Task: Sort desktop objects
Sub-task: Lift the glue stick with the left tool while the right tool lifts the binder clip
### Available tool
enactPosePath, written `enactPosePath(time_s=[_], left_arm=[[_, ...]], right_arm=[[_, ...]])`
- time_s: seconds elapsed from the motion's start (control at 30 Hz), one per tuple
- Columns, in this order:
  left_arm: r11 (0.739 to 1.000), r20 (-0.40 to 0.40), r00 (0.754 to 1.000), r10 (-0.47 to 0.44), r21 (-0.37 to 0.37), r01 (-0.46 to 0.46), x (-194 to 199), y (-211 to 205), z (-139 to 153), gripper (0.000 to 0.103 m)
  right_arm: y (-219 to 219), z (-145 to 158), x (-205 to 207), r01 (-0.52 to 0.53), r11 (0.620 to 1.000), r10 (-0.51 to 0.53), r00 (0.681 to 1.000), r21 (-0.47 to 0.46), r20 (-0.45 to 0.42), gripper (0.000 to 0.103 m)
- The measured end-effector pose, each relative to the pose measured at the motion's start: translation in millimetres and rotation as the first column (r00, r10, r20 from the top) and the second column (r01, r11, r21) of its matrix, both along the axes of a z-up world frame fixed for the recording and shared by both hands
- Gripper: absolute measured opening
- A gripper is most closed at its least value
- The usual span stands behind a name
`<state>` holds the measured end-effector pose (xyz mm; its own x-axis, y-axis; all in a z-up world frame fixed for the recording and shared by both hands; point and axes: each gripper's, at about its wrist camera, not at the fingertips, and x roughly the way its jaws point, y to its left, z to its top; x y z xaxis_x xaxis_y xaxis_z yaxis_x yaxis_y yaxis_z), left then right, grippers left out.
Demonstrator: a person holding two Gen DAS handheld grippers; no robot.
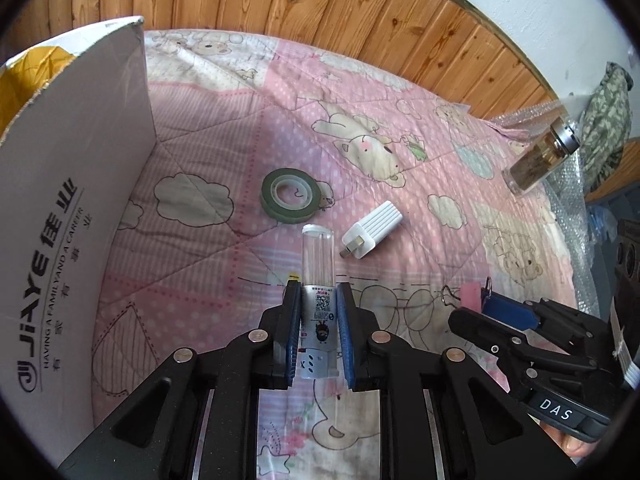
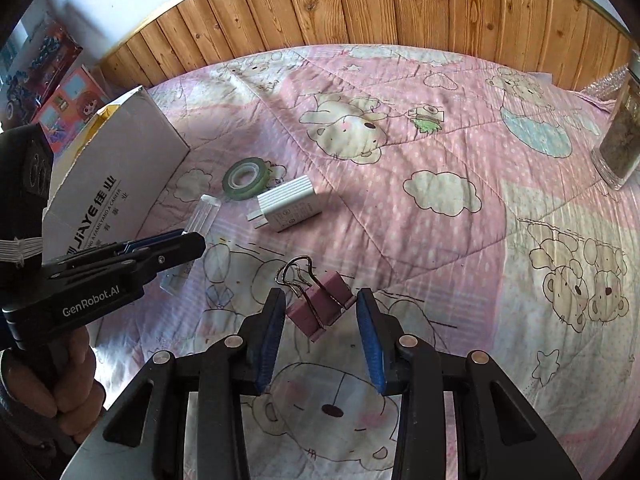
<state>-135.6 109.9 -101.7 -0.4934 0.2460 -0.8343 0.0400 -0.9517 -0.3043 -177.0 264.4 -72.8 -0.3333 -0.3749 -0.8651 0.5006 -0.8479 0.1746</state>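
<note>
My left gripper [image 1: 319,292] is shut on a slim silver bottle with a clear cap [image 1: 318,276]; it also shows in the right wrist view [image 2: 200,222]. My right gripper [image 2: 321,300] is open around a pink binder clip [image 2: 320,310] lying on the quilt, pads not touching it. The clip also shows in the left wrist view [image 1: 472,296]. A green tape roll [image 1: 291,196] [image 2: 246,178] and a white charger plug [image 1: 372,229] [image 2: 290,208] lie on the quilt beyond both grippers.
A white cardboard box [image 1: 68,216] [image 2: 116,176] stands open at the left. A glass jar with a metal lid [image 1: 540,158] [image 2: 620,140] stands at the far right. A wooden wall panel [image 2: 360,4] runs behind the pink quilt [image 2: 400,216].
</note>
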Motion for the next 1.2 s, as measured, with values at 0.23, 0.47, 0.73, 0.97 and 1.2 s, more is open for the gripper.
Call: enactPosePath(time_s=[0.23, 0.47, 0.73, 0.97, 1.2], left_arm=[[0.999, -0.020, 1.000, 0.016, -0.029, -0.017, 21.3, -14.5, 24.8, 0.018], [0.999, -0.045, 0.999, 0.013, -0.042, -0.015, 43.8, -22.4, 47.3, 0.018], [0.999, -0.083, 0.997, 0.006, -0.052, -0.010, 74.2, -39.6, 73.8, 0.018], [0.998, -0.097, 0.995, 0.023, -0.052, -0.028, 96.4, -59.8, 85.5, 0.018], [0.998, -0.119, 0.992, 0.047, -0.031, -0.051, 109.4, -74.8, 89.3, 0.018]], right_arm=[[-15.6, 22.9, 26.3, -0.035, 0.999, 0.035, 0.999, -0.040, -0.013, 0.038], [-25.6, 42.4, 50.3, -0.062, 0.996, 0.060, 0.998, -0.071, -0.027, 0.038], [-41.9, 60.6, 71.0, -0.087, 0.992, 0.082, 0.995, -0.093, -0.061, 0.038], [-54.4, 71.6, 89.7, -0.112, 0.989, 0.104, 0.991, -0.100, -0.085, 0.038], [-65.4, 83.6, 105.1, -0.128, 0.986, 0.115, 0.987, -0.109, -0.117, 0.038]])
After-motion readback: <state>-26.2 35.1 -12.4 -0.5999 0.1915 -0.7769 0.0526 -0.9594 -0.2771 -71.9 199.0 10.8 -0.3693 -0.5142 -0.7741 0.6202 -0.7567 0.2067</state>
